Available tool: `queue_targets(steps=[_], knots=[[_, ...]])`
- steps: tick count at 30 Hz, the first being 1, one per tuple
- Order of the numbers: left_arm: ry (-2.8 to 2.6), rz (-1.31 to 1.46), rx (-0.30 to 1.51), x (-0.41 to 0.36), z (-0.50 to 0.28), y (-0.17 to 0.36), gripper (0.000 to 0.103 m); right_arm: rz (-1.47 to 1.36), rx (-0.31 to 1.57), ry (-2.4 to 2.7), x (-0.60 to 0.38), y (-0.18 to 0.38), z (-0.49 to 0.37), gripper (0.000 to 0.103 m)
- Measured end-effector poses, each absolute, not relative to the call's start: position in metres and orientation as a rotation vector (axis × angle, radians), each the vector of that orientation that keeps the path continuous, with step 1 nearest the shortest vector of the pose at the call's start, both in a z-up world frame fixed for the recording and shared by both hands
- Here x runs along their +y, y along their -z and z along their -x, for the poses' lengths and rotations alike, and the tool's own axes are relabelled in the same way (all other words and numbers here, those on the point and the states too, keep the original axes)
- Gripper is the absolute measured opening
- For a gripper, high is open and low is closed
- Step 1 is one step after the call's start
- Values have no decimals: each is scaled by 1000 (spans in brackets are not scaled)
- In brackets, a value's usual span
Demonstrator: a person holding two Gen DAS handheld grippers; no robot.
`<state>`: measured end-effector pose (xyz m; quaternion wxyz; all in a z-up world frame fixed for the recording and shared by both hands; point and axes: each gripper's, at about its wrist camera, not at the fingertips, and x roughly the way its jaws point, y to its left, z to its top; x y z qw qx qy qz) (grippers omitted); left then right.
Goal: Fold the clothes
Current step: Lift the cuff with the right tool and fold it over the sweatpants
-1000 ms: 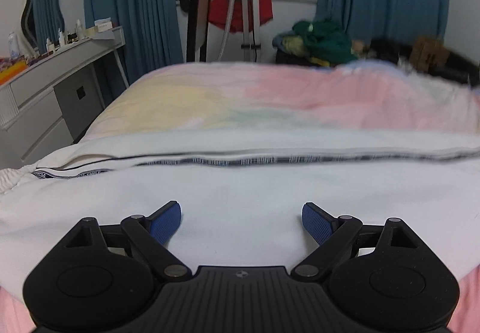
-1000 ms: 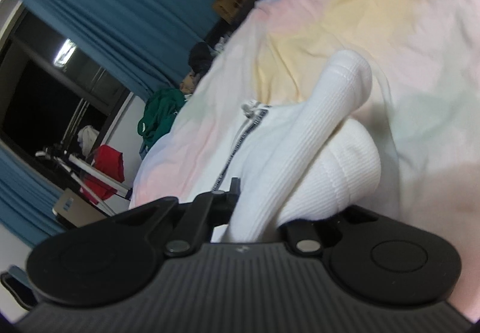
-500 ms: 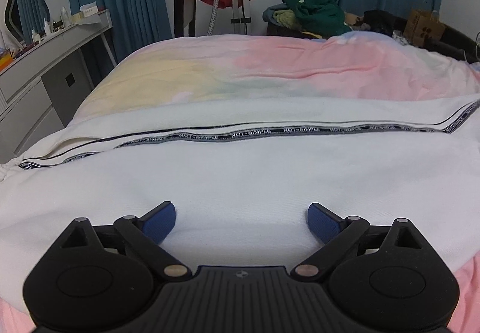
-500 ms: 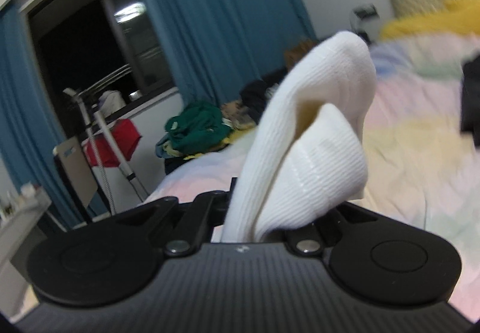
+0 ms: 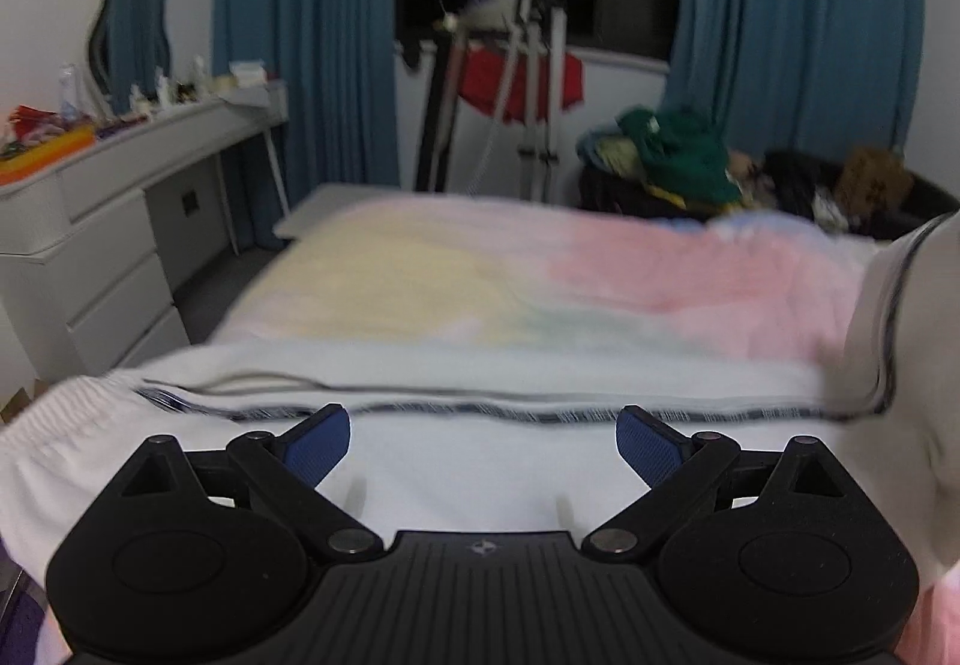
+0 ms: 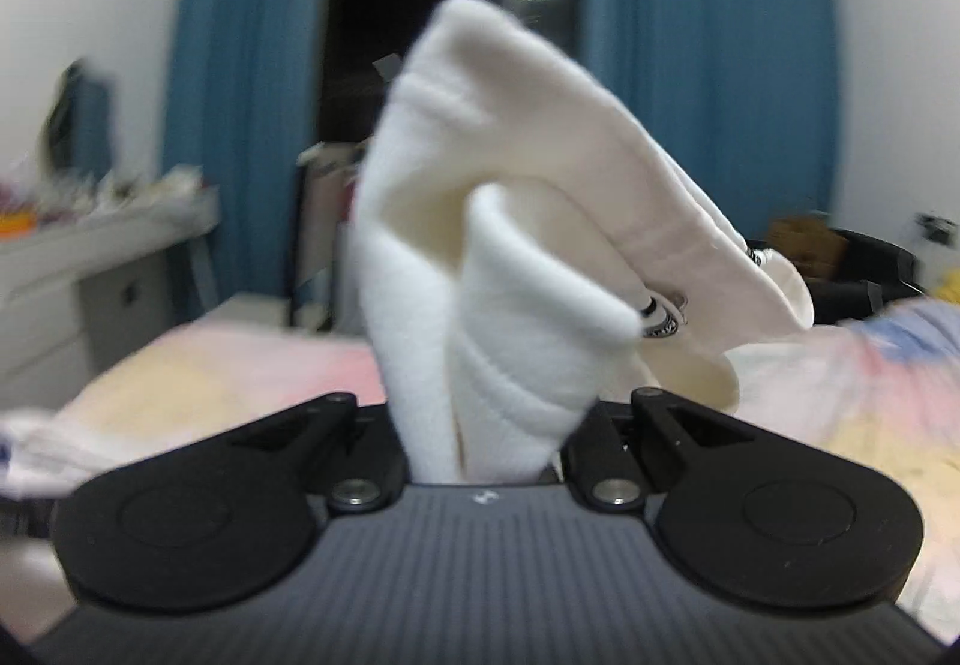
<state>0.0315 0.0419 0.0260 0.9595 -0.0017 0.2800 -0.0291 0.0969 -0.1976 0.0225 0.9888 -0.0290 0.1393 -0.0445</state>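
Meanwhile, white garment (image 6: 498, 269) bunches between the right gripper's (image 6: 489, 425) closed fingers.

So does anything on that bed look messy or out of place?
Only the white garment itself: its right end is lifted off the bed, bunched in the shut right gripper. The left gripper is open above it.

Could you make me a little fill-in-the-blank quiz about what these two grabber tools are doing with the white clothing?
1. The right gripper is shut on a bunched ribbed cuff of the ____ garment.
2. The left gripper has its blue pads spread ____.
3. The garment lies on a pastel ____.

Missing words: white; open; bed
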Motion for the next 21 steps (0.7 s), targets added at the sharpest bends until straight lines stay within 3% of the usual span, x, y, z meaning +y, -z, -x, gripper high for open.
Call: queue_targets(steps=[7,12,18,21], knots=[[51,99,540,69,-30,-43,97,422,542,-115,-98,79,-107,10],[82,102,545,66,-31,-40,97,716,523,-142,-69,109,-92,11],[141,101,569,53,-39,-27,97,575,546,-166,-75,97,-95,17],[161,112,571,49,-40,-22,97,454,576,-193,-74,84,-98,29]])
